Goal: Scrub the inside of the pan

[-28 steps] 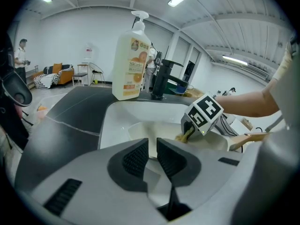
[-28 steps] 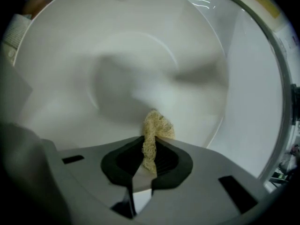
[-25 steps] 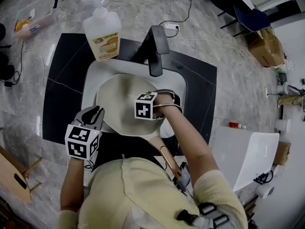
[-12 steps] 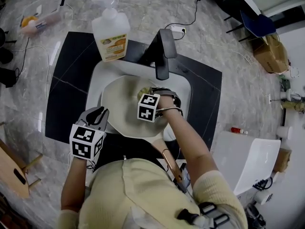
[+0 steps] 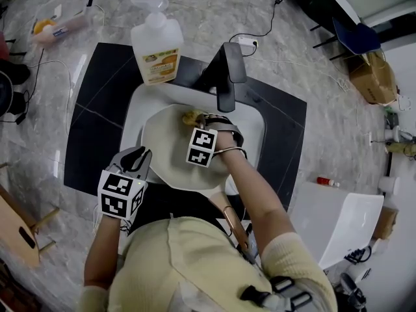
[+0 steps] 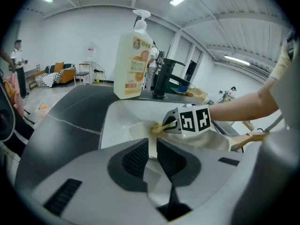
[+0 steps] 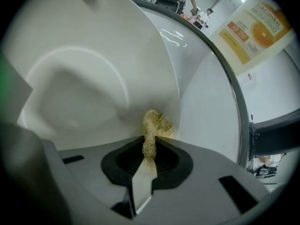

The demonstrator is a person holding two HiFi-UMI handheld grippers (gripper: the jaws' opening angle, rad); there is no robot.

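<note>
A cream pan (image 5: 170,151) lies tilted in the white sink (image 5: 252,127). My left gripper (image 5: 137,164) is at the pan's near-left edge, and in the left gripper view it (image 6: 152,150) is shut on the pan's rim (image 6: 140,131). My right gripper (image 5: 198,119) reaches into the pan near its far edge. It is shut on a yellow fibrous scrubber (image 5: 190,117). In the right gripper view the scrubber (image 7: 154,124) sticks out of that gripper (image 7: 149,153) and presses on the pan's inner wall (image 7: 79,88).
A pump bottle of orange dish soap (image 5: 156,47) stands on the black counter (image 5: 97,109) behind the sink, next to a black faucet (image 5: 227,77) that overhangs the basin. Cables and small containers lie on the marble floor around it.
My right gripper has carried the scrubber across the pan toward its far edge, under the faucet. The left gripper has kept its hold on the rim.
</note>
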